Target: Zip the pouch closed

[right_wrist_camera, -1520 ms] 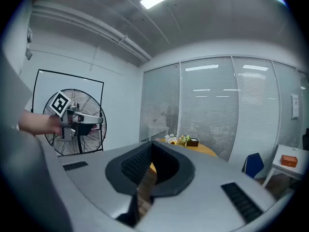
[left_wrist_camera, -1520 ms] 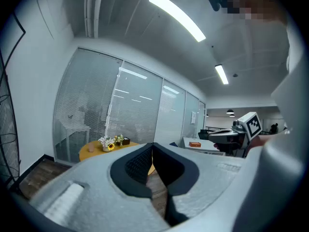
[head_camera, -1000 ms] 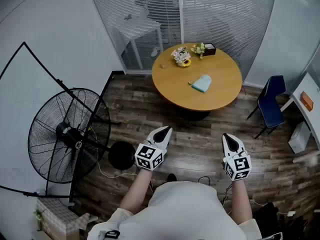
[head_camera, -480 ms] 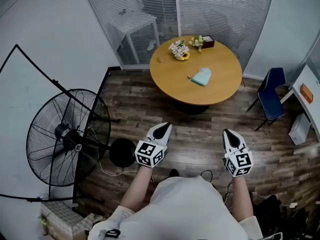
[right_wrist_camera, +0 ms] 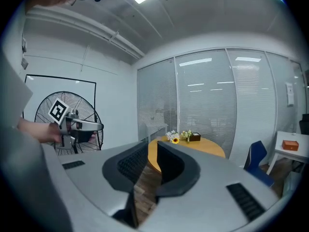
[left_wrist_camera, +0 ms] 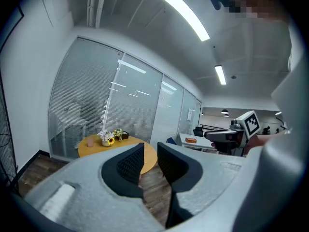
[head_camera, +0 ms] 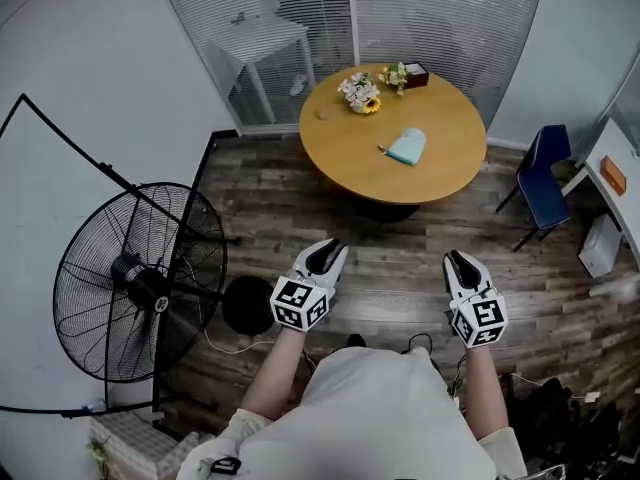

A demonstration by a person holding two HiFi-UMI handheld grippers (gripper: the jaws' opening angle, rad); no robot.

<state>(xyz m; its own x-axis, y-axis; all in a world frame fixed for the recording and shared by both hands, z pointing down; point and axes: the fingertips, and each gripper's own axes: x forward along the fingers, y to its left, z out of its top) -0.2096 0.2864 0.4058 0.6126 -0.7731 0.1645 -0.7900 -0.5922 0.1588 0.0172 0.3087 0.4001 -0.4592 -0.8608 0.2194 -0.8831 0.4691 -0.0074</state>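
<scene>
A teal pouch (head_camera: 407, 147) lies flat on the round wooden table (head_camera: 440, 173) across the room, its zipper pull at its left end. Both grippers are held close to the person's body, far from the table and over the wood floor. The left gripper (head_camera: 327, 251) and the right gripper (head_camera: 458, 261) both point toward the table. Each has its jaws drawn together to a thin slit with nothing between them. In the left gripper view the left gripper (left_wrist_camera: 150, 149) frames the table (left_wrist_camera: 91, 146); the right gripper (right_wrist_camera: 152, 149) does the same in its own view. The pouch does not show in either gripper view.
A big standing fan (head_camera: 135, 278) fills the left side, its round base (head_camera: 247, 306) near the left gripper. A flower vase (head_camera: 361, 92) and a small planter (head_camera: 409, 74) stand at the table's far edge. A blue chair (head_camera: 543, 190) and white desk (head_camera: 612, 193) are at right; glass walls lie behind.
The view has drifted forward toward the table, and the fan has slid lower in the picture. Both grippers keep the same pose in front of the body, jaws unchanged.
</scene>
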